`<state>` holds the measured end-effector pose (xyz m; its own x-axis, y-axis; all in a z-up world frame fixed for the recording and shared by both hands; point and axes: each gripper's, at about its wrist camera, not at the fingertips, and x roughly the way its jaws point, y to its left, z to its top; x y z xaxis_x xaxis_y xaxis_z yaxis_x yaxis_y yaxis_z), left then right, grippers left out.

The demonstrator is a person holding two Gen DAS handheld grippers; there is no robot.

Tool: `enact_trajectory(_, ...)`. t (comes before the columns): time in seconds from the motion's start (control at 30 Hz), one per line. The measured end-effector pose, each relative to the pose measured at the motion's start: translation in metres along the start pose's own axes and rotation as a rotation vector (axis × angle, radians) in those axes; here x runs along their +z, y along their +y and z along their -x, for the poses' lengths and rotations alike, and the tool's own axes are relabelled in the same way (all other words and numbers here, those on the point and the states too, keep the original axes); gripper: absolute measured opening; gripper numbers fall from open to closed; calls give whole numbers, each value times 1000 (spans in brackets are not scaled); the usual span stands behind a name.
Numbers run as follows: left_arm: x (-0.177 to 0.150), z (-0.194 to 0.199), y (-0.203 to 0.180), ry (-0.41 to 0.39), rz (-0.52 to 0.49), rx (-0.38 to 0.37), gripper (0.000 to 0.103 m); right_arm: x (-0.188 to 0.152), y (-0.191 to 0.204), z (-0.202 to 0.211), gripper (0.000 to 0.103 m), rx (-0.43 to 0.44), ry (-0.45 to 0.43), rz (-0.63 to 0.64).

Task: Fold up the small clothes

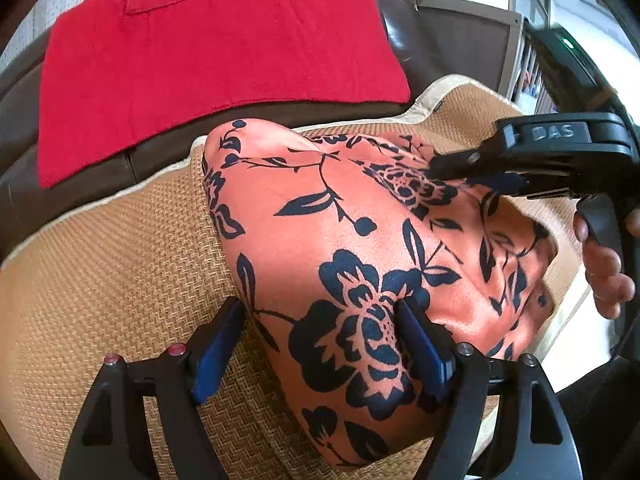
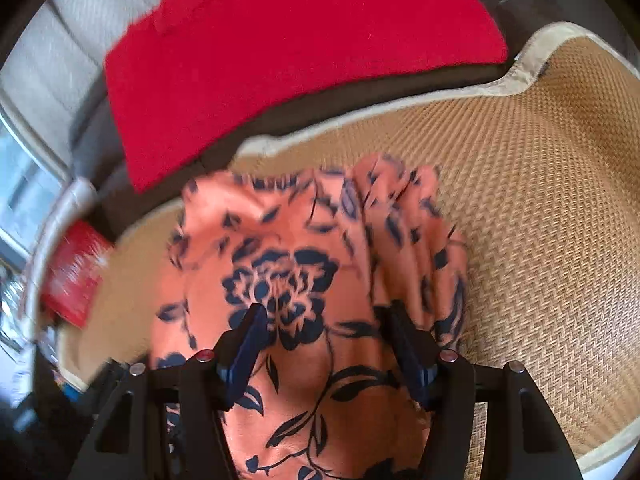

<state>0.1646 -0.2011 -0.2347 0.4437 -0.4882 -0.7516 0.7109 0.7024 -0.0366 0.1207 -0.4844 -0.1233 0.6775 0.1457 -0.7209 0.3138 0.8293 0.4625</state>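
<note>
Both jaws stand open: left gripper [image 1: 320,344] straddles the floral cloth's [image 1: 360,240] edge, right gripper [image 2: 324,344] hovers over it. Cloth lies on woven mat [image 2: 540,240]; red cloth [image 1: 200,60] at 12 o'clock; bare mat toward 3 in the right view.

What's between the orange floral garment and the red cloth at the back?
In the left wrist view, past the orange floral garment comes a strip of woven mat with its pale border, then dark brown upholstery, on which the red cloth lies.
</note>
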Motion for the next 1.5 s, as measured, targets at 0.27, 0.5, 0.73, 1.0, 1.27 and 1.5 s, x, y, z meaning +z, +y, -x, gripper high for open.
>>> enact_trajectory(0.27,16,-12,51,32,299,-223,83,10,-80,26,69,153,-56,-278)
enact_trajectory(0.5,18,-37,59,94,395,-326,86,8,-105,8,70,276,31,-381)
enact_trajectory(0.73,22,-39,42,84,352,-319,87,4,-82,-22,71,278,119,-322)
enact_trajectory(1.0,30,-45,24,62,304,-320,87,4,-51,-43,73,292,112,-252)
enact_trajectory(1.27,40,-43,0,-14,237,-344,86,0,-22,-54,56,233,106,-143)
enact_trajectory(1.5,51,-43,-5,-53,226,-315,65,0,15,-55,48,178,63,-51)
